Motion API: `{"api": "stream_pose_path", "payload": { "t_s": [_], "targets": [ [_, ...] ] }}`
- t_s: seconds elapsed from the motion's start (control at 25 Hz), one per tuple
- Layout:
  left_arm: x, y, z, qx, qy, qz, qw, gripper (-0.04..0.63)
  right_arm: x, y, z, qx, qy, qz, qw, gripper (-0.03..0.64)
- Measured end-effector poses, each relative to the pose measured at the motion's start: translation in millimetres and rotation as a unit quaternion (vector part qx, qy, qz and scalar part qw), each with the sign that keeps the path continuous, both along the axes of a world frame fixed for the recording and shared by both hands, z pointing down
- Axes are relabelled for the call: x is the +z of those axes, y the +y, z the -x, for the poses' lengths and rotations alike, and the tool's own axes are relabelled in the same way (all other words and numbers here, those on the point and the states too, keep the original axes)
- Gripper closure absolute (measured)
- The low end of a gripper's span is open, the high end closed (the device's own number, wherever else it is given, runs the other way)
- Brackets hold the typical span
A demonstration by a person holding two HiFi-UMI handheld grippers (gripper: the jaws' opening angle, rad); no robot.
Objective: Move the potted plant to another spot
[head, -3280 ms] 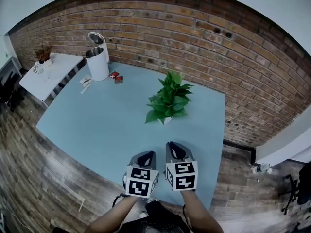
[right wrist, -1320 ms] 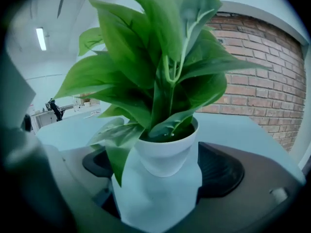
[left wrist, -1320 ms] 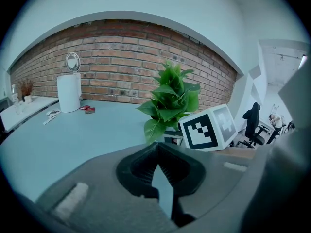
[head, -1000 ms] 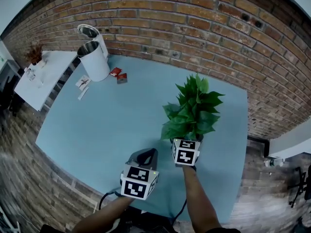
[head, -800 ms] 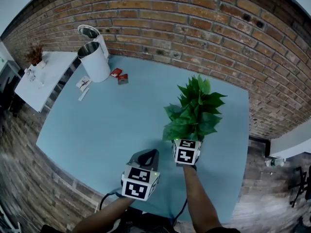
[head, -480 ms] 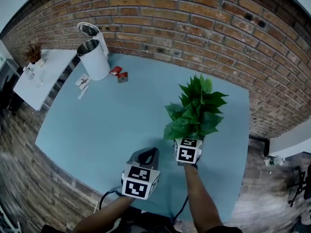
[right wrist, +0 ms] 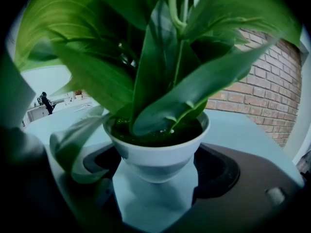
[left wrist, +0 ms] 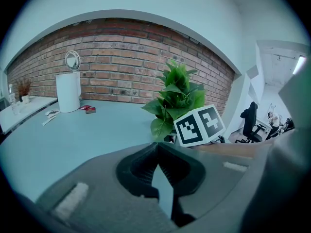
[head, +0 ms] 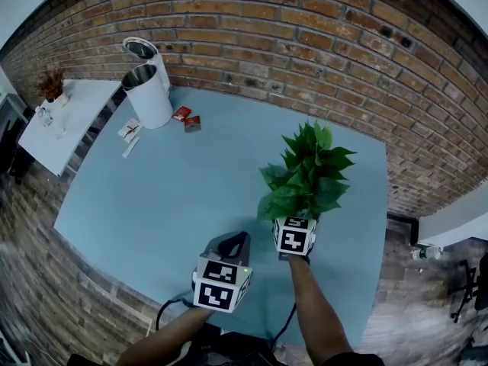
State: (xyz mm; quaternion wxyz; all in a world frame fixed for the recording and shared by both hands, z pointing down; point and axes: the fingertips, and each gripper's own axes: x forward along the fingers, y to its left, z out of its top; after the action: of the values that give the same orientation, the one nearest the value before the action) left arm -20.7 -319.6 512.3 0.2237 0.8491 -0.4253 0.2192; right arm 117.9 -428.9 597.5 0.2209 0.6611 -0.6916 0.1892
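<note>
**Inspector:** Changes since the opening frame?

**Assessor:** From the left: the white side table (head: 76, 109), kettle (head: 151, 101) and red packets (head: 187, 118) stand as before. The left gripper (head: 238, 239) holds at the near edge of the blue table (head: 168, 197). The right gripper (head: 294, 227), formerly beside it, is now at the base of the potted plant (head: 305, 170). The plant is on the table's right half, near the brick wall (head: 305, 44). Over the last second only the right jaws differ: they have just been closing slightly, with the pot between them.

**Inspector:** State of the tongs?

**Assessor:** Left: jaws together, nothing between them. Right: jaws set against either side of the white pot (right wrist: 155, 154).

**Inspector:** Where do the views differ?

**Assessor:** The head view hides the pot under leaves, while the right gripper view shows it, with dark soil. Only the left gripper view shows the right gripper's marker cube (left wrist: 199, 125) in front of the foliage. Whether the pot rests on the table cannot be told.
</note>
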Motion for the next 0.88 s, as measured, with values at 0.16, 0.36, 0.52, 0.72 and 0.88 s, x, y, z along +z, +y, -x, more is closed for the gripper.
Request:
{"api": "stream_pose_path", "payload": {
  "t_s": [0.16, 0.36, 0.52, 0.72, 0.88],
  "targets": [
    [-2, 1, 2, 0.003, 0.003, -0.002, 1.0000, 0.597, 2, 5, 0, 0.007, -0.001, 0.005, 1.000, 0.153],
    [-1, 5, 7, 0.005, 0.006, -0.002, 1.0000, 0.597, 3, 14, 3, 0.011, -0.001, 0.009, 1.000, 0.153],
    [0, 9, 8, 0.010, 0.010, -0.002, 0.9999, 0.597, 4, 20, 5, 0.013, -0.002, 0.007, 1.000, 0.153],
    [0, 16, 11, 0.015, 0.011, -0.002, 0.9998, 0.597, 3, 29, 7, 0.018, -0.002, 0.005, 1.000, 0.153],
    [0, 22, 14, 0.020, 0.012, -0.002, 0.9997, 0.597, 3, 40, 10, 0.023, -0.002, 0.010, 1.000, 0.153]
  ]
}}
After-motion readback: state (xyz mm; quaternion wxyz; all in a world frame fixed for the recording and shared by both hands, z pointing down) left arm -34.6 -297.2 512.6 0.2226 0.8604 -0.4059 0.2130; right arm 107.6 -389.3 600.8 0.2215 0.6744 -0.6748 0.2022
